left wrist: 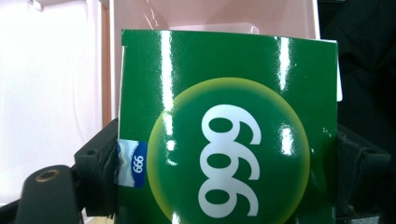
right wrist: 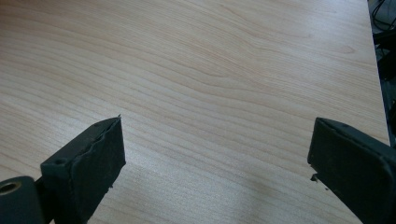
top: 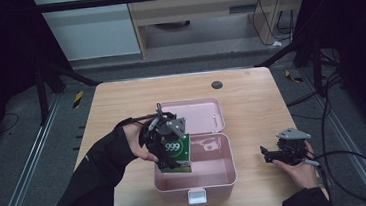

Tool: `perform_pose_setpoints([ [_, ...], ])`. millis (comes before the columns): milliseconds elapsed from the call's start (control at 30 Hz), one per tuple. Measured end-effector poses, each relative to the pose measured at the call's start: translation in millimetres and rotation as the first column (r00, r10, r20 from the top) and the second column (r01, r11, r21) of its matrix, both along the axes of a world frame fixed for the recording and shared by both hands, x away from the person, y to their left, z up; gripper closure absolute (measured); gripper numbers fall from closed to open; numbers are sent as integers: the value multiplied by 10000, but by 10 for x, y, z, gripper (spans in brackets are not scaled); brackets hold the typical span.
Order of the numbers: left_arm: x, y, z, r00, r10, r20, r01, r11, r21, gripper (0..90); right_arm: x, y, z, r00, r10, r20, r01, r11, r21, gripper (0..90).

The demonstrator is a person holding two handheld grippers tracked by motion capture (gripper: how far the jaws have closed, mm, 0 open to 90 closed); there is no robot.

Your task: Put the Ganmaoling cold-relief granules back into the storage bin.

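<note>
Left gripper (top: 167,152) clamps green box (top: 176,153) by its sides; box upright, long axis vertical, above pink case (top: 222,175). Right gripper (top: 271,154) jaws wide apart, empty.

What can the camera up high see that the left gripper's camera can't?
High view alone: the whole table, the pink case's lid lying open, the white latch, both hands, and the right gripper open, low over the table beside the case.

Left gripper view alone: a small blue sticker at the box's edge, and the black pads pressing the box's sides.

Both: the green "999" box in the left gripper, with the pink case behind or under it.
</note>
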State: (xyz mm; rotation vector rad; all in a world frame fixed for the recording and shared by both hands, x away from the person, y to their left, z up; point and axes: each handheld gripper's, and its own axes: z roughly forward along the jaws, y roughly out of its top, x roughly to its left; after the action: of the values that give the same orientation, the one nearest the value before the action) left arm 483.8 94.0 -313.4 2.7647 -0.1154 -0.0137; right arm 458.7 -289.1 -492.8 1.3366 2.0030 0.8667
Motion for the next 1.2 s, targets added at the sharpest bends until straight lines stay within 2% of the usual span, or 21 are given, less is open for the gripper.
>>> perform_pose_setpoints([
  [200, 17, -17, -130, 10000, 39, -79, -37, 9998, 206, 144, 2, 3, -5, 10000, 23, -12, -23, 10000, -46, 43],
  [467, 30, -18, -266, 9998, 149, -158, -145, 9996, 258, 144, 3, 7, -9, 10000, 43, -21, -43, 10000, -77, 43],
  [933, 50, -2, -543, 9991, 352, -247, -333, 9966, 748, 143, 6, 13, -19, 10000, 80, -34, -80, 9999, -136, 42],
  [1100, 48, 8, -650, 9986, 361, -376, -332, 9966, 749, 142, 7, 14, -20, 9999, 93, -58, -93, 9999, -143, 40],
  [1200, 48, 19, -692, 9990, 323, -306, -299, 9967, 761, 140, 7, 14, -20, 9999, 90, -65, -91, 9999, -138, 38],
])
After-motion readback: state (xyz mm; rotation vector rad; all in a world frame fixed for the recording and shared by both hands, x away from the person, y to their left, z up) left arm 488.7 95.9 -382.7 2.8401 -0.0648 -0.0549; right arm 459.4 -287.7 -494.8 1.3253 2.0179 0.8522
